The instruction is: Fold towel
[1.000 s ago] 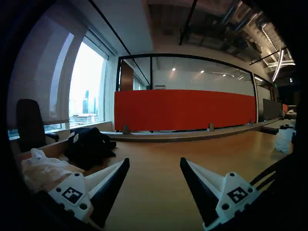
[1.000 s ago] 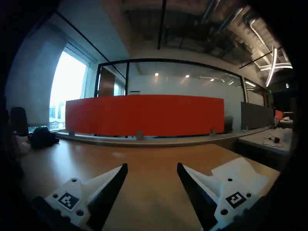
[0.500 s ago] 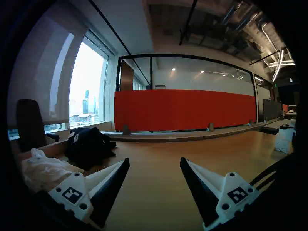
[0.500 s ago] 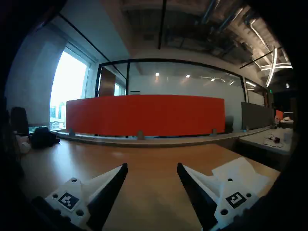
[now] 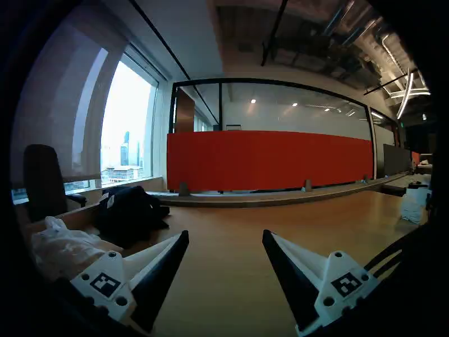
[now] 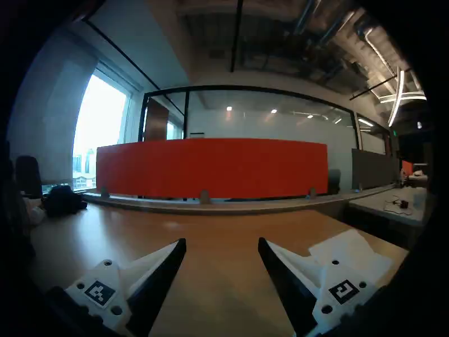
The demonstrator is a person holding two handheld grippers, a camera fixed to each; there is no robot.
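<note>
Towel [image 6: 359, 245] white on wooden desk [image 6: 224, 222] beside right gripper [image 6: 221, 240]; it and left gripper [image 5: 224, 232] spread, empty; red partition [image 6: 213, 168] behind

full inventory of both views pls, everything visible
table: 1, light wood, foreground of both views
divider: 1, red, along the table's far edge
dark bundle: 1, black, left on the table; bag or clothing, cannot tell
crumpled item: 1, white, near left
chair: 1, black, far left
white cloth: 1, white, flat on the table, right side of right gripper view; possibly the towel
left gripper: 1, white and black, open, empty
right gripper: 1, white and black, open, empty
</note>
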